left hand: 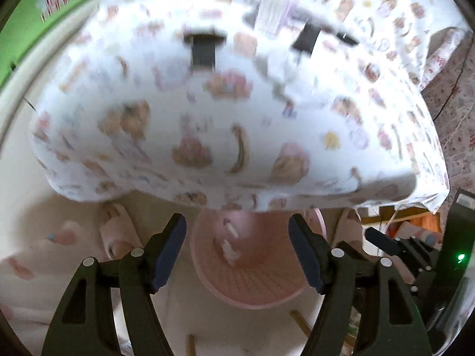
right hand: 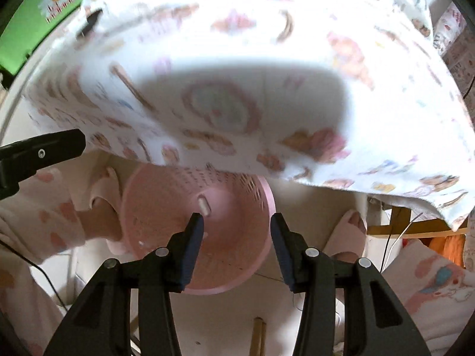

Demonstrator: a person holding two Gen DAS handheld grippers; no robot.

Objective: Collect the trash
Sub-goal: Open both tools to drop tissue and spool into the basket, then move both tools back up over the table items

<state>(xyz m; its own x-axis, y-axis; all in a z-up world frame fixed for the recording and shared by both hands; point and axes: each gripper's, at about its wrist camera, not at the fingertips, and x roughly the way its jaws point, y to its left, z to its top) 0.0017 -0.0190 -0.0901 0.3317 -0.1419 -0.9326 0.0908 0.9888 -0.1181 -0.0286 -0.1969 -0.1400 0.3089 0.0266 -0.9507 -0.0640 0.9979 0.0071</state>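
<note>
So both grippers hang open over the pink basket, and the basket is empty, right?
Not empty. The left wrist view shows white scraps lying in the basket. The rest holds: left gripper and right gripper are both open above it.

1. The right gripper (right hand: 237, 231) points down with jaws apart and nothing between them.
2. A pink basket (right hand: 166, 216) sits below it, with a small white scrap (right hand: 204, 205) inside.
3. A patterned tablecloth (right hand: 297, 59) spreads at twelve o'clock.
4. The left gripper (right hand: 44, 151) shows at nine o'clock.

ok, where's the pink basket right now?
On the floor under the table edge, seen between both grippers' fingers: the pink basket sits below the left gripper and right gripper, with small white scraps inside.
</note>
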